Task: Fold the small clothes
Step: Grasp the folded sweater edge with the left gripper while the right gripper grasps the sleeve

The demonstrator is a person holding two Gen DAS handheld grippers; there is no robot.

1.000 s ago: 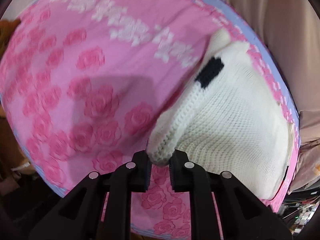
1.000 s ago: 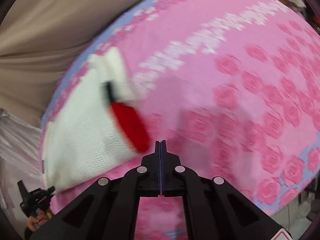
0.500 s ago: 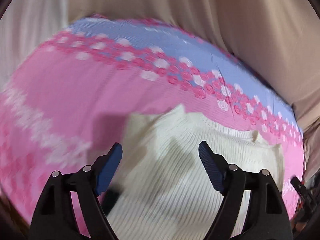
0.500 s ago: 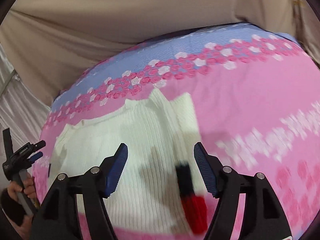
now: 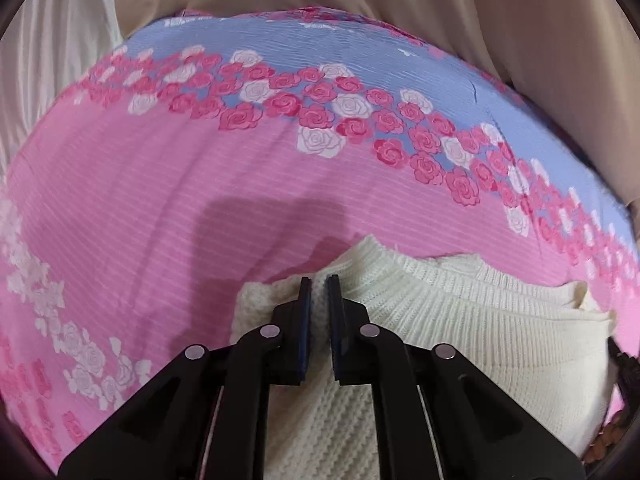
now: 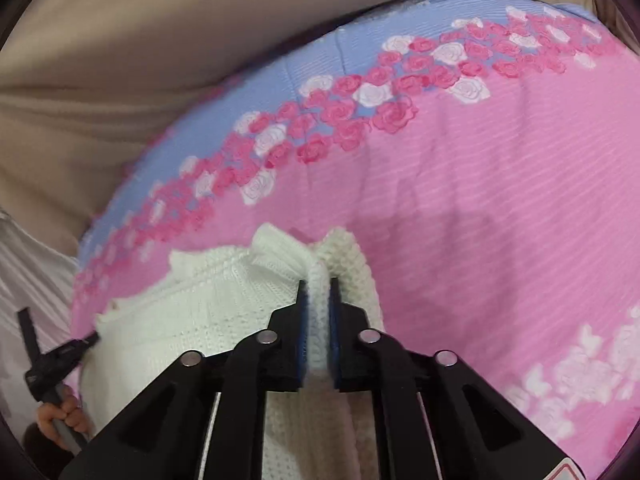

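Note:
A small cream-white knit sweater (image 5: 460, 320) lies on a pink bedsheet printed with roses (image 5: 160, 208). My left gripper (image 5: 319, 280) is shut on a pinch of the sweater's far ribbed edge at its left corner. In the right wrist view the same sweater (image 6: 208, 304) spreads to the left, and my right gripper (image 6: 319, 282) is shut on a raised fold of its knit edge at the right corner. The sweater's near part is hidden under both grippers.
The sheet has a blue band with pink and white roses (image 5: 340, 68) along its far side. Beige curtain fabric (image 6: 140, 40) hangs beyond the bed. The other hand-held gripper and a hand (image 6: 60, 364) show at the left edge of the right wrist view.
Half a second ago both grippers were open over the sweater's far edge. Both have now closed on the knit fabric and moved nearer to the edge. The sleeve folded earlier is out of view.

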